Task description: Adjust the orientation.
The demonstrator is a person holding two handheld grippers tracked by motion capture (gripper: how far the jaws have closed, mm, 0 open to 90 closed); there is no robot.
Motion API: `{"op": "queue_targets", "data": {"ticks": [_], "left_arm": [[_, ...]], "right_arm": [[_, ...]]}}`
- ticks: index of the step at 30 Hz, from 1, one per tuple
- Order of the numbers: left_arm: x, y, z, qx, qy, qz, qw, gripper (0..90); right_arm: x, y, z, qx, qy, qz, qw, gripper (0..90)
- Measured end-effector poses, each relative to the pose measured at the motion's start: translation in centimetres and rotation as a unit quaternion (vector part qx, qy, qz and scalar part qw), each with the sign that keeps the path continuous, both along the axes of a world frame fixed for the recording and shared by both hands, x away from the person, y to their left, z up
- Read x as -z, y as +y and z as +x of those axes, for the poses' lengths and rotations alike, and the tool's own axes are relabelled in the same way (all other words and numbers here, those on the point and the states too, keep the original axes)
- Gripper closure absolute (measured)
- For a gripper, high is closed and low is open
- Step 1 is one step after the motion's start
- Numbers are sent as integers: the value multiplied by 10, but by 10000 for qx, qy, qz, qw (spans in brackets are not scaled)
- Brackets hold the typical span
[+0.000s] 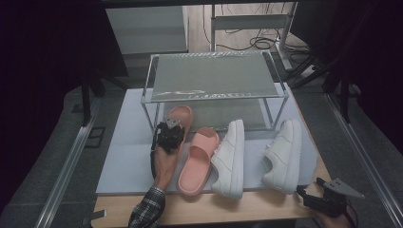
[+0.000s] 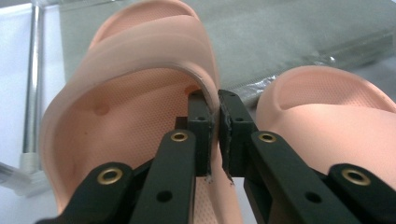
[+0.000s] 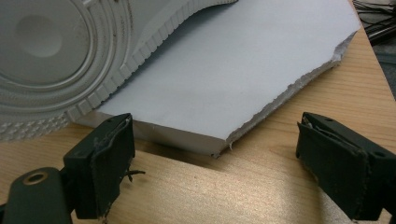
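Left tongs [image 2: 216, 109] were pinching the side rim of a pink slide [image 2: 135, 93], over by the rack's [image 1: 216, 92] left leg on the grey mat [image 1: 123, 161]. Right tongs [image 3: 215, 154] hung wide apart at the table's [image 1: 266, 209] near right corner, holding nothing.
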State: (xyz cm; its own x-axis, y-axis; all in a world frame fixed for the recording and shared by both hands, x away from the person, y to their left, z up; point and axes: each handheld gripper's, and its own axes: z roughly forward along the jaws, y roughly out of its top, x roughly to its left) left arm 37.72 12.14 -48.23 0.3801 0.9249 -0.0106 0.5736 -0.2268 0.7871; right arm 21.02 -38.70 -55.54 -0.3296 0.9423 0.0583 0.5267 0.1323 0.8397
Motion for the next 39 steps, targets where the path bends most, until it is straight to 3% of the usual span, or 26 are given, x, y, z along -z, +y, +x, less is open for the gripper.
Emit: {"op": "queue_targets", "data": {"ticks": [10, 20, 24, 34, 39], "left_arm": [[-10, 17, -17, 192, -63, -227, 9995, 784], [-14, 37, -42, 506, -88, -347, 9981, 892], [-11, 47, -58, 631, -70, -322, 9975, 897], [3, 68, -92, 672, 5, -283, 9973, 898], [10, 73, -102, 718, 65, -281, 9970, 899]], "right_arm": [[0, 0, 0, 6, -9, -7, 10000, 116], [0, 0, 0, 2, -2, -20, 10000, 116], [0, 1, 0, 3, -8, -32, 10000, 116], [0, 1, 0, 15, -13, -43, 10000, 118], [0, 1, 0, 19, -17, -45, 10000, 118]]}}
